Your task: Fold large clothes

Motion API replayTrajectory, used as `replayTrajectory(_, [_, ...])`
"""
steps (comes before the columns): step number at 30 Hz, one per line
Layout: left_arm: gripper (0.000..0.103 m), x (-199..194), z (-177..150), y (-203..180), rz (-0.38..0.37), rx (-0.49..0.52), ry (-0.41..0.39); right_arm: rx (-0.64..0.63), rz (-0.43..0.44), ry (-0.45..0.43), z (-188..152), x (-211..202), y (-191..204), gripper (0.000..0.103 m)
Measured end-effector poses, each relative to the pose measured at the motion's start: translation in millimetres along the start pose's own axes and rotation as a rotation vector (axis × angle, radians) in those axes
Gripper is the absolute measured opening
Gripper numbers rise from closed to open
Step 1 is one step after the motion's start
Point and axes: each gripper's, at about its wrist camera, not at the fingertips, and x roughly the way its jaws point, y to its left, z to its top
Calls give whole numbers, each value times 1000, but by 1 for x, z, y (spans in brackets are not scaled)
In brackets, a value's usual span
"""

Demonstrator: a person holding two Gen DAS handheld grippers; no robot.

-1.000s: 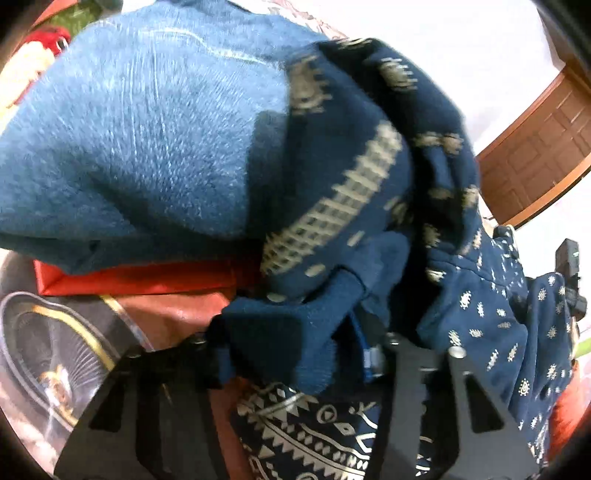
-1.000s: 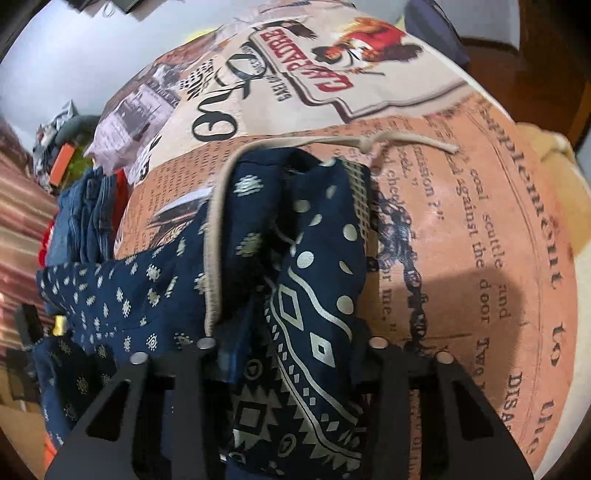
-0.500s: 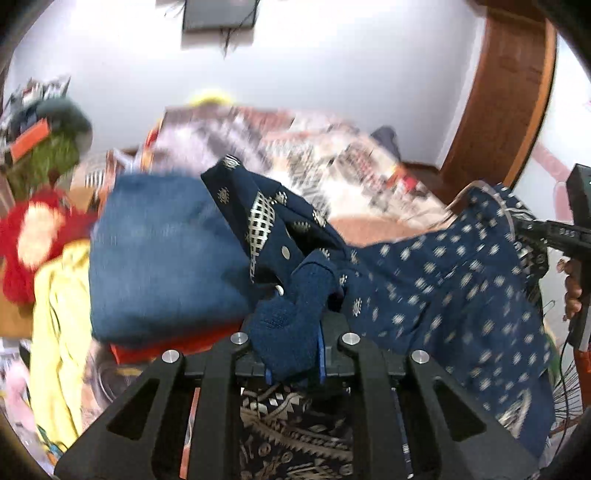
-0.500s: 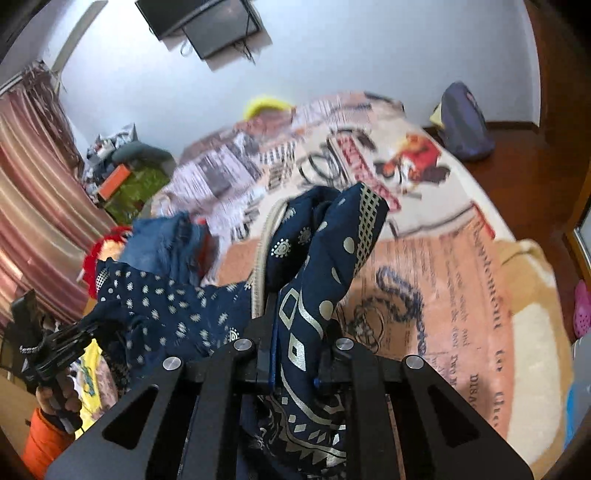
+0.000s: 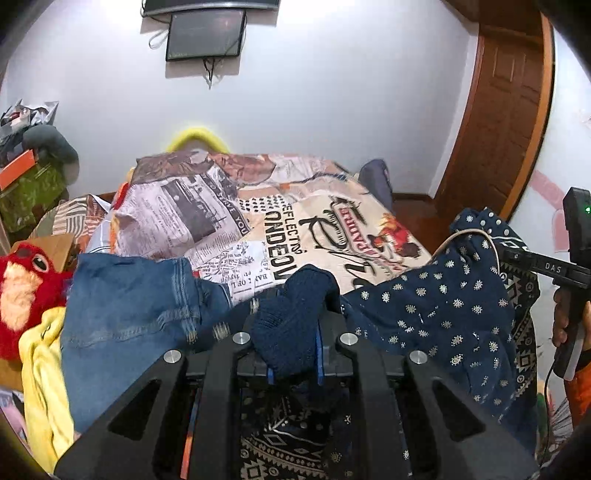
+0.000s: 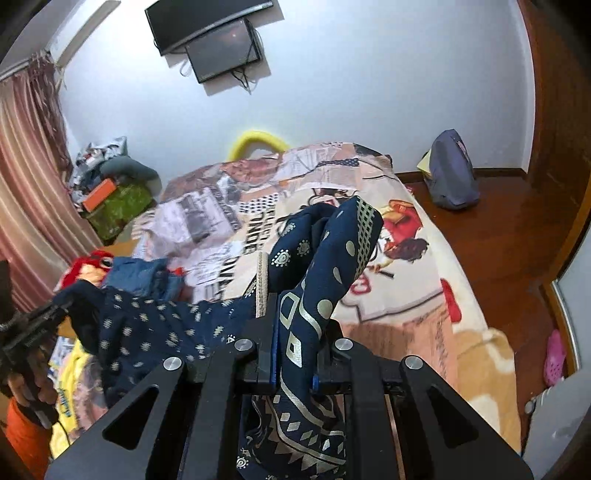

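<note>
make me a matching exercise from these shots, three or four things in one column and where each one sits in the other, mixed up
Things:
1. navy patterned garment
2. red plush toy
3. purple backpack
4. dark screen

Places:
A. on the wooden floor by the far wall
B. mounted on the white wall
C. clamped in both the left tool and the right tool
D. at the bed's left edge, beside the folded jeans

Pairs: 1-C, 2-D, 3-A, 4-B

The left gripper point(image 5: 293, 354) has just been closing and pinches navy garment point(image 5: 436, 314) fabric; the right gripper point(image 6: 293, 363) clamps its patterned edge, both angled downward.
</note>
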Motion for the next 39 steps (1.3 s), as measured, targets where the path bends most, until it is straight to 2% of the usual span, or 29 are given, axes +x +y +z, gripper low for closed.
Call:
replayTrajectory(3, [14,47,1,17,13,-15,85,4,-26,42,10,41,-12,11])
replayTrajectory(6, [16,90,-7,31,90,1,168,20,-66,79,13,83,-27,11])
replayTrajectory(9, [20,116,-17,44,161,34,218,41,-121,109,8,114,-46,11])
replayTrajectory(11, [23,127,-23,54,143,7,255,95,-130,150,1,130,-64,12])
replayTrajectory(13, [34,126,-28,58,121,0,262,115,-140,194,-10,142,-75,13])
replayTrajectory(15, [54,118,-32,61,144,21,255,116,-166,220,-18,144,-81,15])
replayTrajectory(18, [71,98,-39,68,126,-3,235,118,-180,241,-24,131,-82,21])
replayTrajectory(23, [73,74,-58,82,26,-97,263,76,-182,252,-30,90,-79,29])
replayTrajectory(26, [73,76,-70,83,13,-120,289,19,-179,238,-37,72,-68,38])
replayTrajectory(28, [66,81,-72,81,23,-120,294,-20,-170,230,-45,60,-59,43])
replayTrajectory(31, [44,91,-69,78,70,-116,291,-45,-158,239,-54,55,-53,46])
replayTrajectory(32, [30,93,-66,77,96,-113,284,-47,-156,243,-58,53,-52,46])
replayTrajectory(33, [4,93,-62,78,117,-116,275,-48,-154,248,-62,52,-52,46])
replayTrajectory(37, [3,84,-42,82,99,-177,238,-48,-148,271,-74,49,-53,46])
replayTrajectory(39, [3,80,-34,78,116,-162,217,-47,-158,278,-79,46,-52,46])
